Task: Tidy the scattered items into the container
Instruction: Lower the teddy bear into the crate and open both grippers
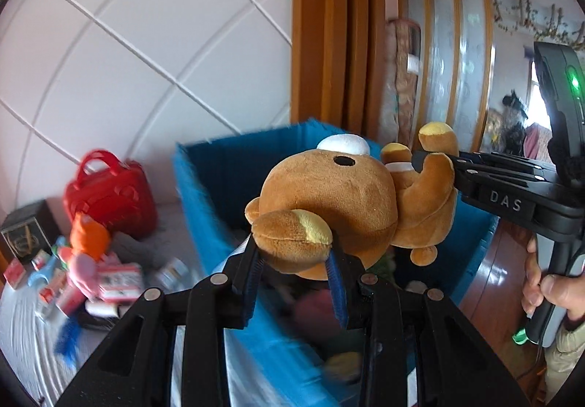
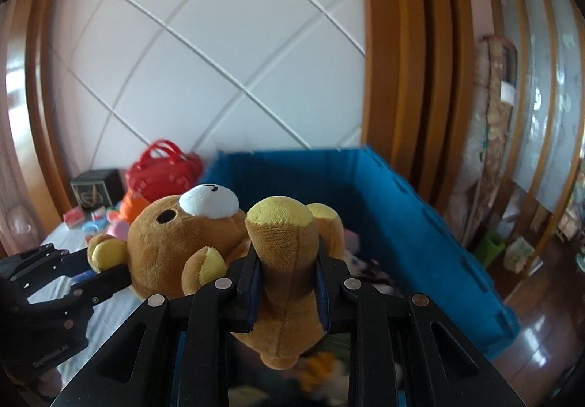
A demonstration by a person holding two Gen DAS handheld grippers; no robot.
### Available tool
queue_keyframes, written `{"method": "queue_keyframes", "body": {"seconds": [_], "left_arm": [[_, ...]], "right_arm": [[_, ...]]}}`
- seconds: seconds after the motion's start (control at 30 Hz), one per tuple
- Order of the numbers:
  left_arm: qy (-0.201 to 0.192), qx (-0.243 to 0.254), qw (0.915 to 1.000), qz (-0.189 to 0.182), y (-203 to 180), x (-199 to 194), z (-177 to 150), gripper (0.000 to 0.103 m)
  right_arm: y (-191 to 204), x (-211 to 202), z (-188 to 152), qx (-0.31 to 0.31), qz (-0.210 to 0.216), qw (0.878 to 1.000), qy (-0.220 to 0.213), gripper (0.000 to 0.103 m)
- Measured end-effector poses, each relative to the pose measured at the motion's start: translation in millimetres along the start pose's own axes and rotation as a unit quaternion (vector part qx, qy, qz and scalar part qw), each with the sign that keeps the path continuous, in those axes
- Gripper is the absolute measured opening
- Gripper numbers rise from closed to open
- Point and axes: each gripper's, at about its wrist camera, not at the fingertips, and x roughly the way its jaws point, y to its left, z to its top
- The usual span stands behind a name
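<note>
A brown teddy bear (image 1: 329,195) with yellow soles and a white muzzle hangs upside down over the blue fabric container (image 1: 204,187). My left gripper (image 1: 294,246) is shut on one of its yellow-lined ears. From the right, my right gripper (image 1: 424,160) pinches a limb. In the right wrist view the bear (image 2: 175,242) lies across my right gripper (image 2: 288,257), which is shut on a leg just below the yellow foot. The left gripper (image 2: 98,266) holds the ear at the left. The container (image 2: 402,209) is open-topped, with blurred soft things inside.
Left of the container, on a pale bed sheet, lie a red handbag (image 1: 109,195), an orange plush (image 1: 87,235), a pink plush (image 1: 82,271), a black box (image 1: 25,231) and several small packets. A wooden door frame (image 1: 329,23) rises behind. A person's hand (image 1: 544,290) grips the right handle.
</note>
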Motion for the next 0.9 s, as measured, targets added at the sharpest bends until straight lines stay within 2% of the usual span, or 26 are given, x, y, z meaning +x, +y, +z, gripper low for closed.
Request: {"method": "queue_keyframes", "body": {"seconds": [0.13, 0.3, 0.57, 0.67, 0.77, 0.8, 0.83, 0.9], "left_arm": [[0.060, -0.008, 0.9981, 0.009, -40, 41, -11, 0.032], [0.103, 0.000, 0.9945, 0.018, -72, 65, -21, 0.032], [0.123, -0.003, 0.9920, 0.029, -89, 71, -28, 0.038], [0.120, 0.006, 0.9915, 0.049, -91, 67, -30, 0.040], [0.112, 0.013, 0.9920, 0.055, -94, 60, -29, 0.044], [0.110, 0.013, 0.9922, 0.058, -94, 57, -29, 0.052], [0.106, 0.012, 0.9925, 0.060, -95, 54, -29, 0.058], [0.097, 0.014, 0.9933, 0.062, -95, 44, -29, 0.061]], "right_arm": [[-61, 29, -23, 0.010, 0.015, 0.999, 0.047, 0.024], [-110, 50, -39, 0.024, 0.026, 0.996, 0.081, 0.024], [-130, 59, -46, 0.014, 0.018, 0.995, 0.099, 0.025], [-131, 58, -47, 0.012, 0.004, 0.995, 0.102, 0.029], [-132, 50, -49, 0.012, 0.000, 0.996, 0.093, 0.041], [-132, 47, -48, 0.011, -0.003, 0.996, 0.088, 0.052], [-133, 41, -47, 0.012, -0.006, 0.997, 0.081, 0.070], [-134, 28, -45, 0.016, -0.006, 0.998, 0.063, 0.091]]}}
